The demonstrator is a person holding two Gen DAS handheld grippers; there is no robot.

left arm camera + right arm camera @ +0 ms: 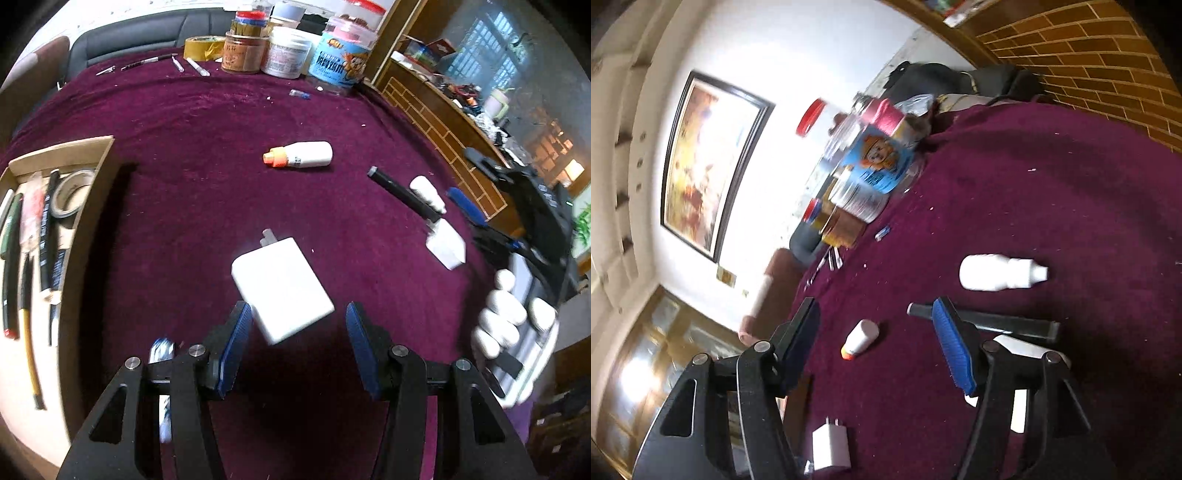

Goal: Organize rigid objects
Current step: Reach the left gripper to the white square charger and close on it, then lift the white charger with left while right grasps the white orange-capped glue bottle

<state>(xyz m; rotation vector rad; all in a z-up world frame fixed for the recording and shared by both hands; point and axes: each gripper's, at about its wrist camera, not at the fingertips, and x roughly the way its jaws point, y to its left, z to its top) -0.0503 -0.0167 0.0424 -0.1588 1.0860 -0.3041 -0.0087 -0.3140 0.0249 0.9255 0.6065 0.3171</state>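
Overhead from the left wrist, the left gripper hangs with jaws spread, nothing pinched; the white charger lies on the cloth just ahead of them, prongs pointing away. Beyond it lie an orange-capped bottle, a black stick and a small white bottle. At left, a cardboard box holds pens and a tape roll. Jars at the far edge include a blue-labelled tub with a cartoon figure; its writing is unreadable. A maroon tablecloth covers the table.

From the tilted right wrist view, the right gripper also stands spread and empty above the same cloth. A framed picture hangs on the white wall, with brick-patterned panelling opposite.
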